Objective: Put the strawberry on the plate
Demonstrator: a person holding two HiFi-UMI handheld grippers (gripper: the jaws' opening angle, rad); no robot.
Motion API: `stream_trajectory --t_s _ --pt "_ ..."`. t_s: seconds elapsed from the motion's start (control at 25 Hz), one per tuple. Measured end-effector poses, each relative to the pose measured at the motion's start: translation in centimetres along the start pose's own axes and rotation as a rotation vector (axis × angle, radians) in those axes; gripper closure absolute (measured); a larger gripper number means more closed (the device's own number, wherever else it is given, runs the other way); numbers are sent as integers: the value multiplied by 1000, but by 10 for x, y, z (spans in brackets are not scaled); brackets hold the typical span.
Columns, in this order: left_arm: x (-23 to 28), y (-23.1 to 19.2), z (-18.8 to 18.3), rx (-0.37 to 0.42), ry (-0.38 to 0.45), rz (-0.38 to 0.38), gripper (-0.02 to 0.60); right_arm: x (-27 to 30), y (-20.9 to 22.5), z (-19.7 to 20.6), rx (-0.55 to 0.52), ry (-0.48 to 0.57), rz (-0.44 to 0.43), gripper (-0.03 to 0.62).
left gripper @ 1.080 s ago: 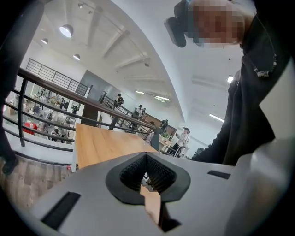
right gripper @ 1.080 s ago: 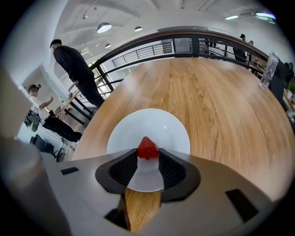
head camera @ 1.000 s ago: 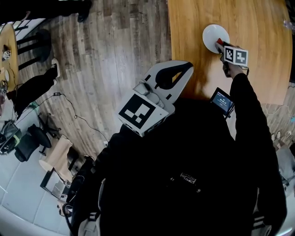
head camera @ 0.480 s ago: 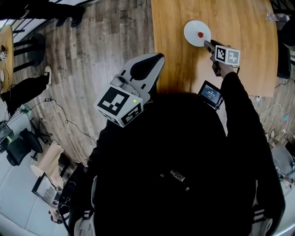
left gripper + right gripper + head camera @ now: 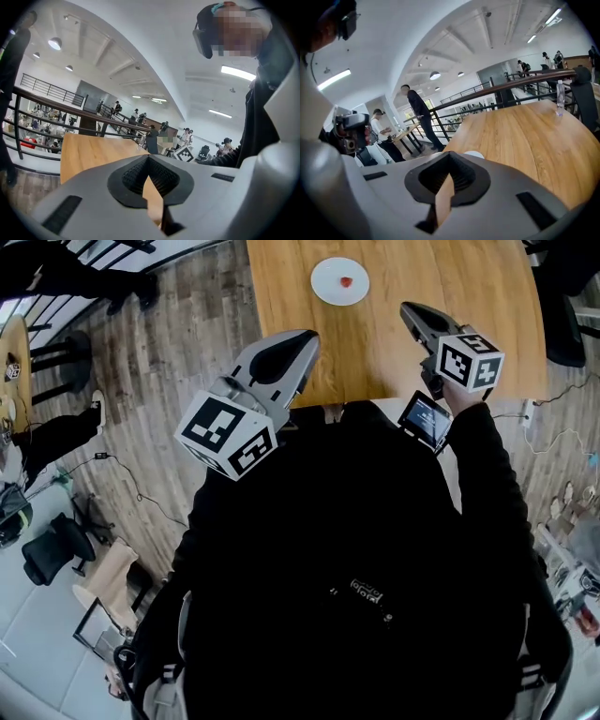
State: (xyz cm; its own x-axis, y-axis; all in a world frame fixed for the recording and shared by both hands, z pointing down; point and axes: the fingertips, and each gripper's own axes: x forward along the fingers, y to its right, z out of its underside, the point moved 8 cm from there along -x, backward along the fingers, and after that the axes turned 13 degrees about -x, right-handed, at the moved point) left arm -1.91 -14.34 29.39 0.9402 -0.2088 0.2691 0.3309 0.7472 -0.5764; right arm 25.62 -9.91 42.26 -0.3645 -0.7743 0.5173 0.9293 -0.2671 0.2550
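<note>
The red strawberry (image 5: 346,281) lies on the white plate (image 5: 328,285) at the far side of the wooden table (image 5: 469,287). My right gripper (image 5: 408,307) hovers over the table, nearer than the plate and to its right, shut and empty. In the right gripper view the right gripper (image 5: 449,154) has its jaws together, and a sliver of the plate (image 5: 474,153) peeks over them. My left gripper (image 5: 305,338) hangs at the table's near edge, nearer than the plate, shut with nothing in it. The left gripper view shows the left gripper (image 5: 149,157) with its tips touching above the table (image 5: 89,150).
A clear bottle (image 5: 559,104) stands at the table's far right. A railing (image 5: 520,82) runs behind the table. Wooden floor (image 5: 141,381) lies left of the table. People (image 5: 417,112) stand in the background. A small screen (image 5: 427,420) is fixed to the right gripper.
My right gripper has pulled back from the plate toward me and shut, leaving the strawberry on the plate. The head view has shifted, so the table sits further left.
</note>
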Motion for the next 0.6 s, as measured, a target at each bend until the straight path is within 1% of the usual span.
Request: stream_trajectory --t_s 0.12,0.2,0.36,0.44,0.52,0.6 --pt "16 15 -14 21 18 14 583 -34 -12 -31 -38 65 -49 576" --pt "25 23 -22 50 34 24 583 -52 -19 -47 -57 106 -68 576" --pt "38 58 -5 109 36 47 583 -105 -38 -48 -109 180 -52 577" --pt "40 74 -4 115 41 64 583 -126 -48 -54 -104 225 -58 577" --pt "40 92 -8 97 58 91 583 -147 -54 -62 -78 274 -73 577" --pt "42 107 -14 90 66 110 583 -163 -55 -69 -68 292 -69 577"
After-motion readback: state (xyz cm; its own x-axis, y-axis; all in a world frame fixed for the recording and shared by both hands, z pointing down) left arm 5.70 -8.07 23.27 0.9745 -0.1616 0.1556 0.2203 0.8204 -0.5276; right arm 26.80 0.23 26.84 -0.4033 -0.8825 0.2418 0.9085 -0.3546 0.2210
